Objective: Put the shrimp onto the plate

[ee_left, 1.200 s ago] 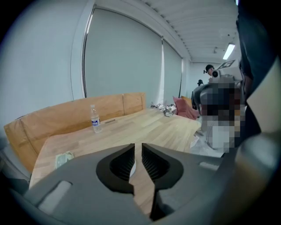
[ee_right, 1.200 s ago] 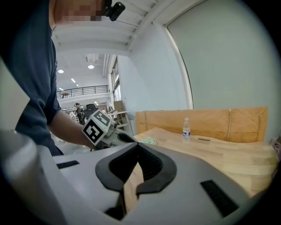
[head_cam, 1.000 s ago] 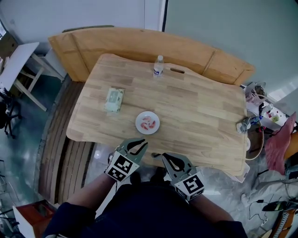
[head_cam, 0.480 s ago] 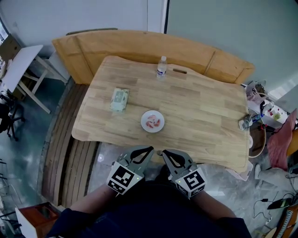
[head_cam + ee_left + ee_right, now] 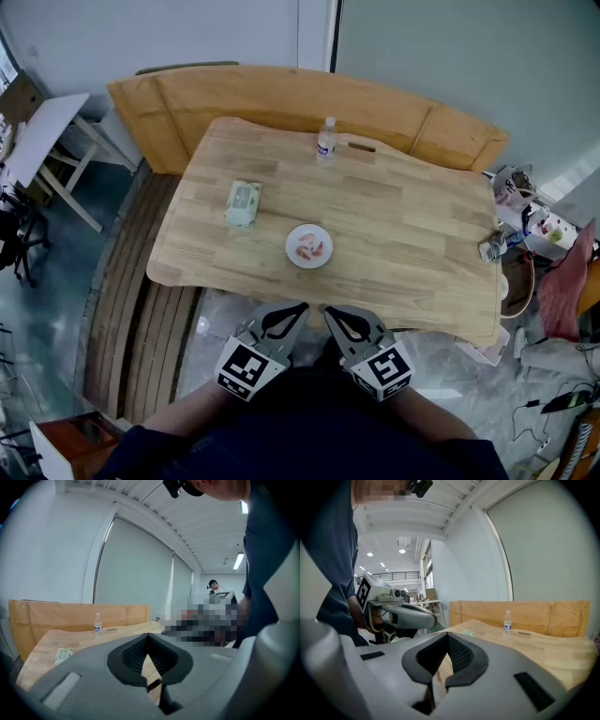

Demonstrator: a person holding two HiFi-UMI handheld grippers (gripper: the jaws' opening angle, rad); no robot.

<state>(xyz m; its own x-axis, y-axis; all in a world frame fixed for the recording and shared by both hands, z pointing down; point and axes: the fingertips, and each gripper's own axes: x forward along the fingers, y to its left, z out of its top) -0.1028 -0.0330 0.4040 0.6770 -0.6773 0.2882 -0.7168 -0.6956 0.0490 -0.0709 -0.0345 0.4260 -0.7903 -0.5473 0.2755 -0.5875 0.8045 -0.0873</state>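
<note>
A small white plate (image 5: 292,247) lies on the wooden table (image 5: 403,234) toward its near edge, and pink shrimp (image 5: 309,248) lie on it. Both grippers hang close to the person's body, below and short of the table's near edge. My left gripper (image 5: 300,307) (image 5: 148,634) is shut with nothing between its fingers. Just to its right, my right gripper (image 5: 329,311) (image 5: 447,633) is shut and empty as well. The plate does not show in either gripper view.
A water bottle (image 5: 325,140) (image 5: 97,624) (image 5: 506,622) stands near the table's far edge. A green packet (image 5: 243,202) (image 5: 62,655) lies on the left part. A wooden bench (image 5: 281,94) curves behind the table. Clutter (image 5: 539,234) sits on the floor at right.
Both grippers have drawn back toward the person's body and come closer together. The shrimp stay on the plate.
</note>
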